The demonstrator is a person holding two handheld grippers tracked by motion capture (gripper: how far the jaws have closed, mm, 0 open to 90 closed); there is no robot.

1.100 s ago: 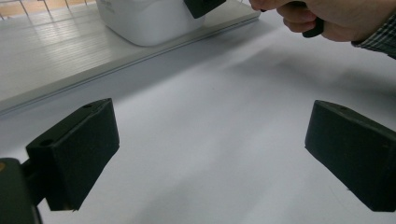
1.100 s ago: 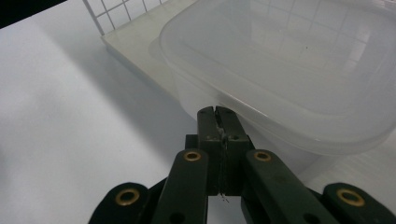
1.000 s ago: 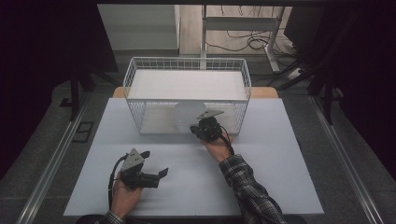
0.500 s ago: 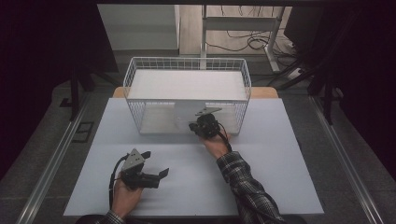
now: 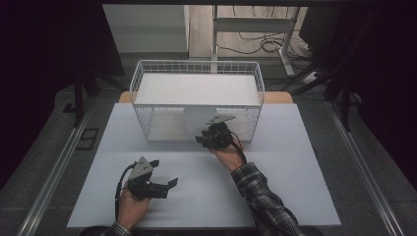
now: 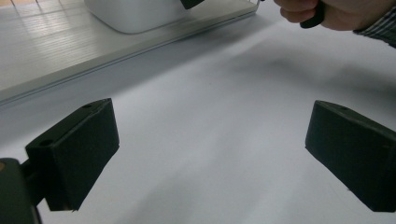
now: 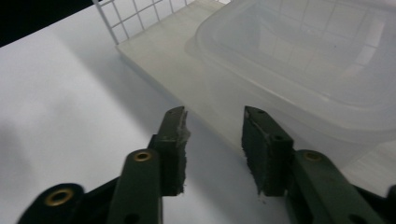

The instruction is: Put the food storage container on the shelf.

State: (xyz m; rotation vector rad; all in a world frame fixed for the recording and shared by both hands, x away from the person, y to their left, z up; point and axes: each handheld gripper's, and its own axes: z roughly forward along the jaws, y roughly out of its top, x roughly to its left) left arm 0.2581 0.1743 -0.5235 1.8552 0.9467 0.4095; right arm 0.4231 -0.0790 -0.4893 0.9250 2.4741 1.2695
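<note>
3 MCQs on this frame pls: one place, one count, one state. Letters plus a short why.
1. Where is the clear plastic container?
A. in the left gripper
B. on the board at the open front of the wire basket
C. on the floor

2. How many grippers are on the scene?
A. one
B. two
C. three

3. The right gripper's jaws are:
A. apart with nothing between them
B. clamped on the container
C. clamped on the basket wire

Key:
1 B, it rests by the wire basket.
2 B, the left gripper and right gripper.
3 A, the right gripper view shows a bare gap; they have just been opening.
</note>
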